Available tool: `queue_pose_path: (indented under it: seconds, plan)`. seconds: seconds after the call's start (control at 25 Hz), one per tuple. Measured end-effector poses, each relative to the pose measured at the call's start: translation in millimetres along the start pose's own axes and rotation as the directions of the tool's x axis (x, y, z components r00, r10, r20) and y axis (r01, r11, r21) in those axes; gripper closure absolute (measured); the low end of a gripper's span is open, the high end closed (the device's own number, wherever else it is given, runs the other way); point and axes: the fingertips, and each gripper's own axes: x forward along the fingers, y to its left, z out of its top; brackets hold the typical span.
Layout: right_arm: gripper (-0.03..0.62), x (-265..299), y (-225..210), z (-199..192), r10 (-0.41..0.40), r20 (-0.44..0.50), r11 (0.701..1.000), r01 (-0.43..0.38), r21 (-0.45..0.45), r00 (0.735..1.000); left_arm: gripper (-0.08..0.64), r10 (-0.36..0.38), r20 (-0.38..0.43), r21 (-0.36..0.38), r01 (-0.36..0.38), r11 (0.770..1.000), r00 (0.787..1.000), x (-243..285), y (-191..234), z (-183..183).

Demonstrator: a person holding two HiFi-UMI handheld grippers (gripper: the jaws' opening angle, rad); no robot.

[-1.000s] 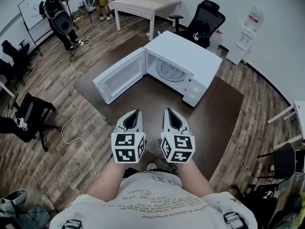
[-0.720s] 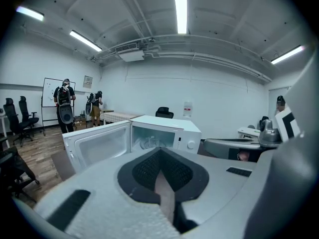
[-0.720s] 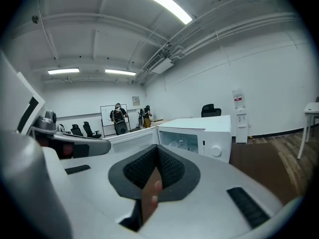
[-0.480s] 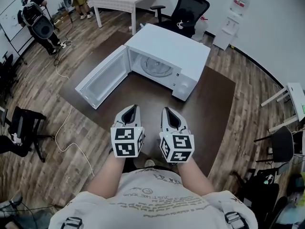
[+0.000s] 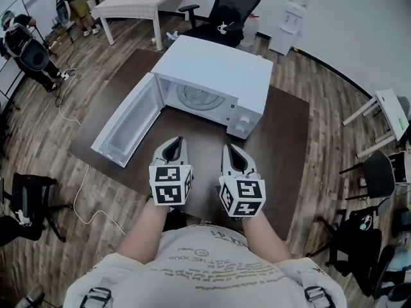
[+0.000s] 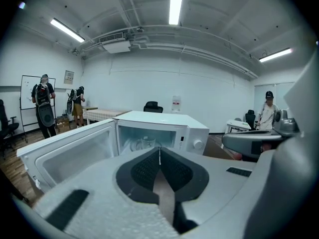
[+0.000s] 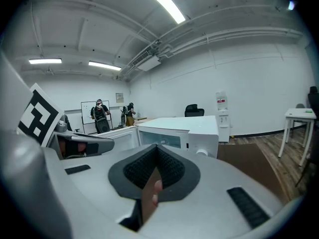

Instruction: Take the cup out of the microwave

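A white microwave (image 5: 221, 69) stands on the dark brown table (image 5: 292, 140), with its door (image 5: 125, 130) swung open to the left. In the left gripper view a clear glass cup (image 6: 143, 142) shows inside the cavity. From the head view only the glass turntable (image 5: 196, 97) is plain. My left gripper (image 5: 173, 146) and right gripper (image 5: 232, 151) hover side by side over the table's near edge, short of the microwave front. Both are shut with nothing between the jaws. The left gripper (image 6: 159, 151) points at the open cavity. The right gripper (image 7: 157, 151) points at the control panel side.
A black office chair (image 5: 234, 5) and a white water dispenser (image 5: 292, 11) stand behind the microwave. A white table (image 5: 138, 2) is at the back left, with people (image 5: 29, 50) near it. A small white side table (image 5: 388, 108) is on the right and a black chair (image 5: 29, 201) on the left.
The head view has shifted, so the microwave sits nearer and more squarely ahead. Both grippers keep the same shut, side-by-side stance.
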Motion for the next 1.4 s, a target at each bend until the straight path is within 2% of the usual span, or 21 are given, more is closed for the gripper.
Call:
queue_pose_path:
  seconds: [0.68, 0.8, 0.96, 1.2, 1.4]
  plan:
    - [0.578, 34, -16, -2, -0.18, -0.028, 0.984, 0.18, 0.006, 0.983, 0.551, -0.086, -0.03, 0.05, 0.088, 0.995, 0.996, 84, 51, 9]
    - [0.578, 34, -22, -6, -0.216, -0.043, 0.976, 0.217, 0.015, 0.975, 0.544, -0.104, -0.044, 0.051, 0.106, 0.993, 0.994, 101, 53, 7]
    - [0.578, 38, -29, -13, -0.259, -0.063, 0.965, 0.261, 0.032, 0.964, 0.502, -0.119, -0.075, 0.068, 0.124, 0.99, 0.99, 122, 60, 2]
    - [0.578, 45, -35, -17, -0.317, -0.078, 0.947, 0.32, 0.034, 0.945, 0.5, -0.107, -0.116, 0.099, 0.119, 0.988, 0.987, 154, 76, -11]
    - [0.578, 46, -42, -22, -0.368, -0.099, 0.927, 0.373, 0.036, 0.924, 0.5, -0.102, -0.132, 0.089, 0.114, 0.99, 0.986, 182, 87, -16]
